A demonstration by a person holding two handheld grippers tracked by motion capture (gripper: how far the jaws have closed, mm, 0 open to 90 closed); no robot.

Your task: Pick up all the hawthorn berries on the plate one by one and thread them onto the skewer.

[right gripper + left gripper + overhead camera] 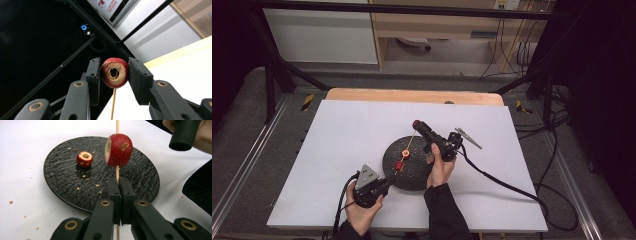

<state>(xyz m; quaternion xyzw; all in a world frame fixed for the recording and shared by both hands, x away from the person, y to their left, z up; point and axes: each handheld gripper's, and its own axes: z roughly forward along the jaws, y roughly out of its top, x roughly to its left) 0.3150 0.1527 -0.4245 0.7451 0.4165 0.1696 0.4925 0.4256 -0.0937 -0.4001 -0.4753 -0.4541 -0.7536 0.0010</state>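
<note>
Left tool (117,185) pinches the skewer (117,171); right tool (113,73) apparently clamps a fruit piece (114,72) atop it.

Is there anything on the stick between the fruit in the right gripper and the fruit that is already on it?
Nothing visible is. The right gripper is shut on a cored red fruit at the far tip of the stick. Bare stick runs down to the threaded fruit above the left gripper, which clamps the stick over the black plate.

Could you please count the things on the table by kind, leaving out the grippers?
Fruits: 3, one lying, one skewered, one clamped
Skewer: 1
Plate: 1
Metal tool: 1
Total: 6
</note>
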